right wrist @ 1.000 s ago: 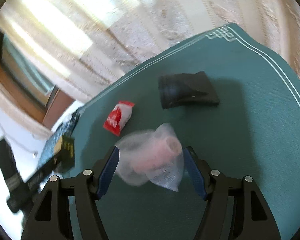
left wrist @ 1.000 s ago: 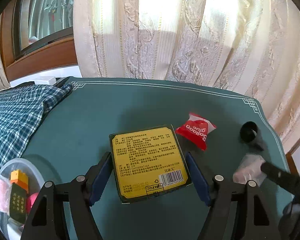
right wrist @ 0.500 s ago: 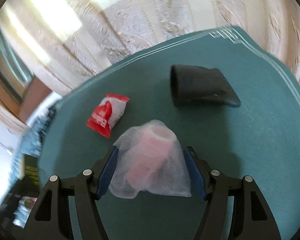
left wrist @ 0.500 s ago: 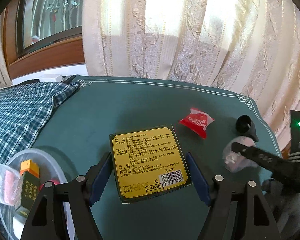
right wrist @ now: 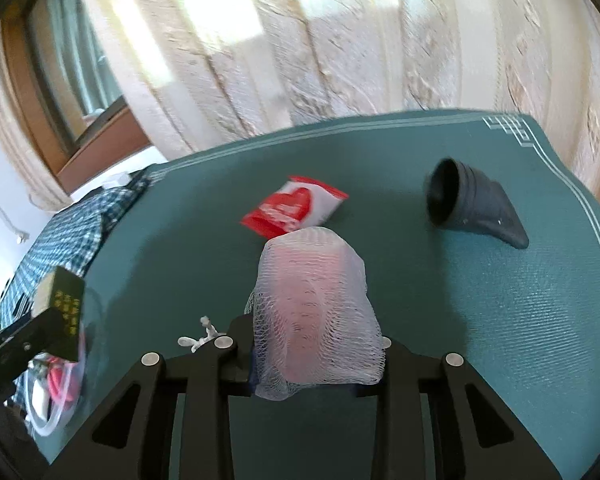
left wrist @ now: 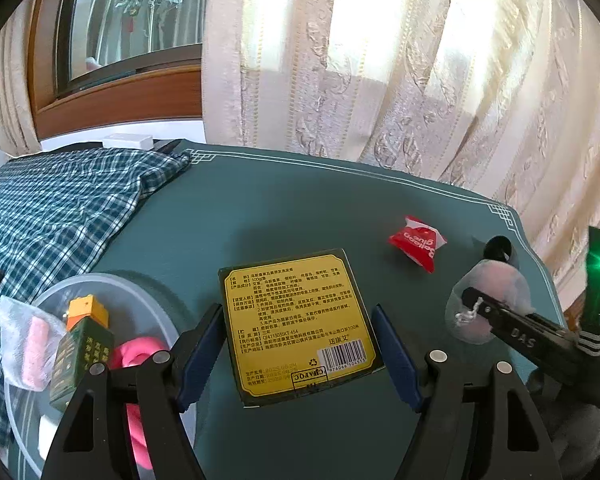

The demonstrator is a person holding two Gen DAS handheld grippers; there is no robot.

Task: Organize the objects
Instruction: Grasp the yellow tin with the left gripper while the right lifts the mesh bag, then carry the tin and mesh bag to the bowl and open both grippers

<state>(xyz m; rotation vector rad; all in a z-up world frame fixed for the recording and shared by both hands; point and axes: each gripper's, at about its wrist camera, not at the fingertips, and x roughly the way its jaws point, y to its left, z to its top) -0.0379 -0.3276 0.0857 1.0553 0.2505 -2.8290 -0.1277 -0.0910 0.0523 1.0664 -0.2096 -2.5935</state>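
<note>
Gripping: right gripper (right wrist: 316, 354) clamps mesh pouch (right wrist: 314, 312).
Left gripper (left wrist: 298, 354): wide open, straddling yellow box (left wrist: 300, 324).
Clear tub (left wrist: 148, 304), left of it: green box (left wrist: 80, 356), pink items.

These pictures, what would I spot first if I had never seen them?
Probably the pink roll in white mesh, pinched in the right gripper above the green table. Next, the yellow box between the open fingers of the left gripper. A red packet lies farther back, toward the curtain.
</note>
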